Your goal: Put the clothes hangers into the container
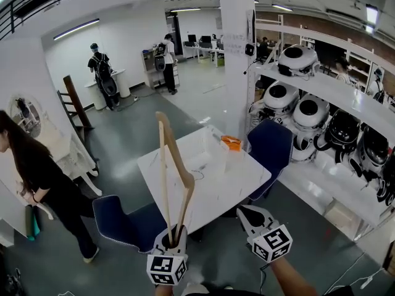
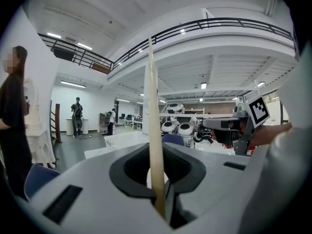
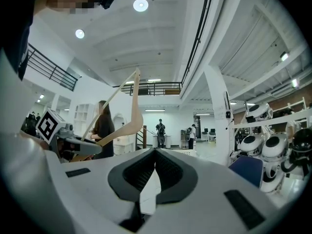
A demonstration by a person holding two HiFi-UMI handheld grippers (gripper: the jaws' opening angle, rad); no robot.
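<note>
A wooden clothes hanger (image 1: 174, 165) stands upright over the near edge of the white table (image 1: 247, 180), its lower end pinched in my left gripper (image 1: 174, 232). In the left gripper view the hanger (image 2: 152, 130) rises as a pale bar from between the jaws of the left gripper (image 2: 160, 201). My right gripper (image 1: 247, 212) hovers to the right of it, shut and empty; its own view shows the right gripper (image 3: 155, 152) with the jaw tips together, and the hanger (image 3: 127, 123) to the left. A clear container (image 1: 215, 155) sits on the table's middle.
An orange object (image 1: 231, 142) lies at the table's far side. Blue chairs stand at the near left (image 1: 126, 224) and far right (image 1: 270, 145). Shelves with white and black robot heads (image 1: 311, 113) line the right. A person (image 1: 43, 184) stands at the left; a white pillar (image 1: 237, 54) is behind.
</note>
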